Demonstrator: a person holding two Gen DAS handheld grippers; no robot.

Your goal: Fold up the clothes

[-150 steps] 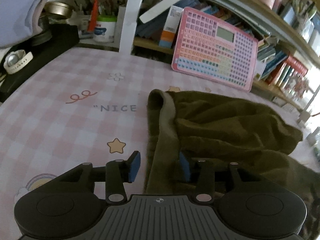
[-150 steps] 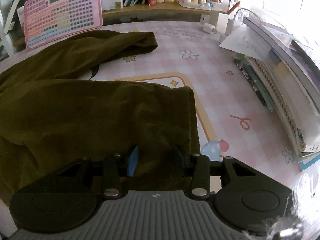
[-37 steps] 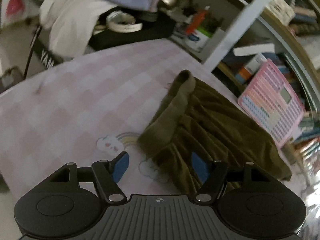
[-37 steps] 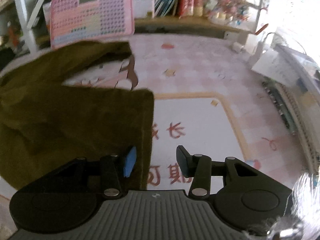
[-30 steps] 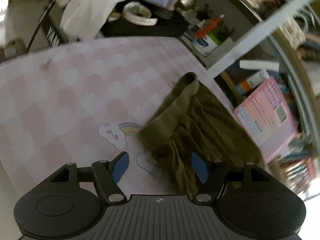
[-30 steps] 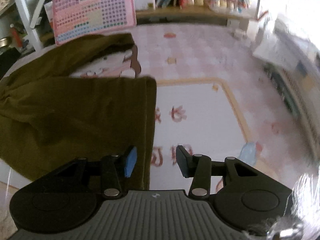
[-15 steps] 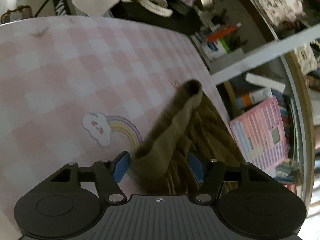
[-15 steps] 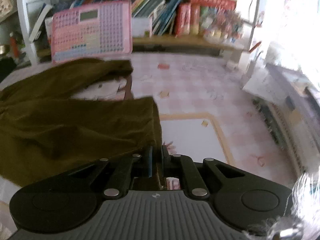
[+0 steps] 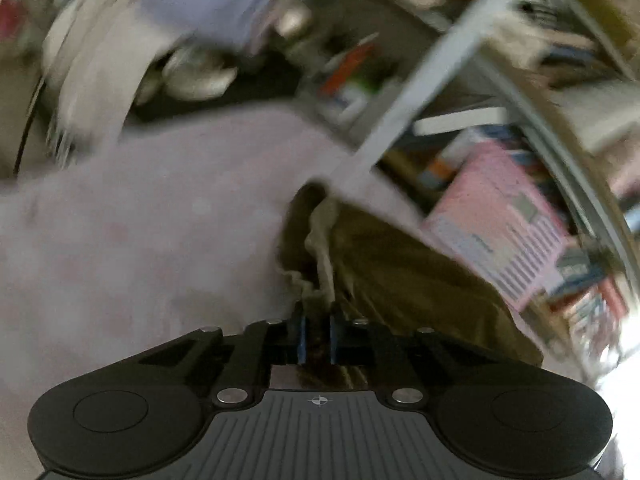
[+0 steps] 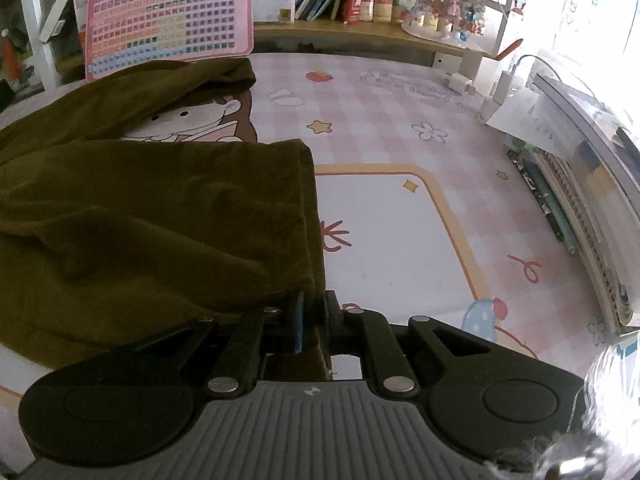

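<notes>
Trousers (image 10: 152,220), olive green, spread over the pink checked table mat (image 10: 400,224), one leg stretched toward the pink keyboard toy (image 10: 170,20) at the back, the nearer leg ending at a hem beside the mat's cream panel. Right gripper (image 10: 313,316) clamped tight on that near hem, cloth pinched between the blue pads. Left gripper (image 9: 316,330) likewise closed on a bunch of the waistband (image 9: 316,240), fabric rising in a gathered ridge from the jaws. Left view heavily smeared, so little else certain there. Looks like the carry-over stage of a fold: both ends held, garment partly lifted at the waist. Calls next for keeping both grips even and the cloth taut between them, then bringing one held end across to meet the other edge. Needs watching for the far leg dragging or bunching underneath.
</notes>
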